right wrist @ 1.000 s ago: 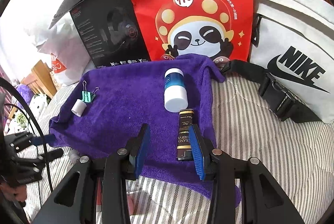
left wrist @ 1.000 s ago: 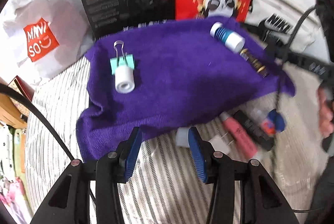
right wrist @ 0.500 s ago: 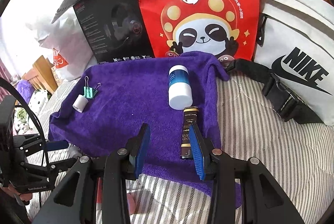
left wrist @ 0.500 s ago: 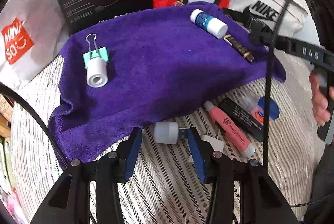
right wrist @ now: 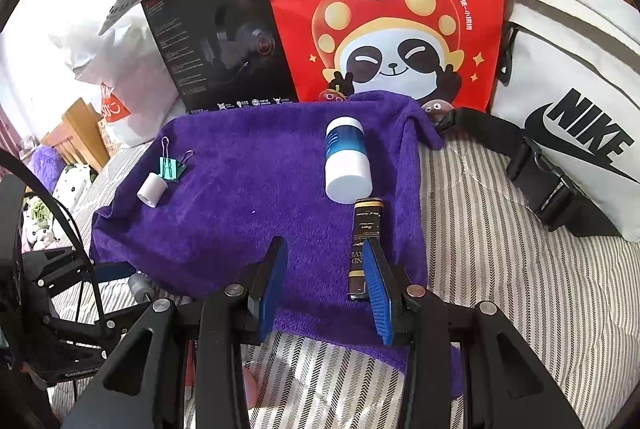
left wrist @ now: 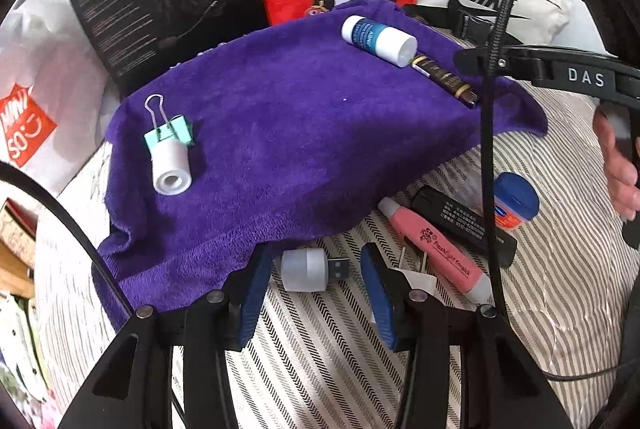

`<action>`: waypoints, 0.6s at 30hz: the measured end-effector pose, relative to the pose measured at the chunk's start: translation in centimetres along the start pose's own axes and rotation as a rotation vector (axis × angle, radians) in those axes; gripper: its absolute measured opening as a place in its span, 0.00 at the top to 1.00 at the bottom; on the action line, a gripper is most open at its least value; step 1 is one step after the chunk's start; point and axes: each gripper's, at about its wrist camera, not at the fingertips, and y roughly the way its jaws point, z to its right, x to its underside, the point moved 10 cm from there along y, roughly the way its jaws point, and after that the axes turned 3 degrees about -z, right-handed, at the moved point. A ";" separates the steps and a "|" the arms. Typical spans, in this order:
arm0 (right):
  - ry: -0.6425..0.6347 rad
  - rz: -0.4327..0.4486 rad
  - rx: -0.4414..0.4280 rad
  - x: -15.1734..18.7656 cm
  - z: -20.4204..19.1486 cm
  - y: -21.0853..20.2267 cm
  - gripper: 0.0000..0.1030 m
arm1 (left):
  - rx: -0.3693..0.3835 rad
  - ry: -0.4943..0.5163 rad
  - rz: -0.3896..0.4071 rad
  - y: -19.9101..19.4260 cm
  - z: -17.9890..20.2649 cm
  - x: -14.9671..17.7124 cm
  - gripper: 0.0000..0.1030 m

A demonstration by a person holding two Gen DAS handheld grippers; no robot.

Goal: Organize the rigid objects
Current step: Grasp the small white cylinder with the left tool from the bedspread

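Here both tongs gape: left tongs [left wrist: 316,283] straddle the USB plug [left wrist: 308,269], right tongs [right wrist: 326,287] over the purple towel [right wrist: 256,197].

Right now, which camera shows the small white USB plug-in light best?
The left wrist view. There the USB light lies whole on the striped cover, between the open fingers of the left gripper, just off the purple towel. The right wrist view shows only its grey end, the rest hidden.

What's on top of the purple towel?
On the purple towel lie a green binder clip, white roll, blue-and-white bottle and dark tube, its end partly hidden by the right claw.
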 end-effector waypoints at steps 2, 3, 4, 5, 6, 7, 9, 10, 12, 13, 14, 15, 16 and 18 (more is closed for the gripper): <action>-0.004 -0.002 0.003 0.0 0.0 0.0 0.62 | 0.036 -0.014 -0.011 0.1 -0.2 0.1 0.57; -0.006 -0.002 0.002 0.1 -0.1 0.0 0.62 | 0.057 -0.021 -0.018 0.2 -0.3 0.2 0.57; -0.006 -0.002 0.001 0.1 -0.1 0.0 0.62 | 0.067 -0.025 -0.023 0.2 -0.4 0.2 0.57; -0.006 -0.002 0.002 0.0 -0.1 0.0 0.62 | 0.072 -0.028 -0.026 0.3 -0.5 0.3 0.57; -0.006 -0.002 0.002 0.0 -0.1 0.0 0.62 | 0.067 -0.034 -0.035 0.5 -0.8 0.3 0.57; -0.007 -0.003 0.001 0.0 -0.1 0.0 0.62 | 0.063 -0.035 -0.049 0.8 -0.9 0.4 0.58; -0.007 -0.003 0.001 0.0 -0.1 0.0 0.62 | 0.059 -0.035 -0.061 1.2 -0.8 0.6 0.58; -0.008 -0.003 0.002 0.1 -0.1 0.0 0.62 | 0.060 -0.030 -0.058 1.2 -0.7 0.6 0.60; -0.011 -0.005 0.003 0.1 -0.1 0.0 0.62 | 0.064 -0.024 -0.059 1.0 -0.6 0.8 0.67; -0.012 -0.006 0.004 0.1 -0.1 0.1 0.62 | 0.064 -0.027 -0.060 0.9 -0.7 0.9 0.66; -0.013 -0.008 0.005 0.1 0.0 0.1 0.62 | 0.057 -0.029 -0.059 0.7 -0.9 1.1 0.66; -0.013 -0.009 0.005 0.1 0.0 0.1 0.62 | 0.048 -0.029 -0.060 0.7 -1.1 1.4 0.66; -0.013 -0.011 0.005 0.2 0.0 0.1 0.62 | 0.041 -0.029 -0.060 0.6 -1.4 1.7 0.66; -0.012 -0.012 0.006 0.2 0.1 0.2 0.62 | 0.047 -0.040 -0.054 0.4 -1.8 2.1 0.66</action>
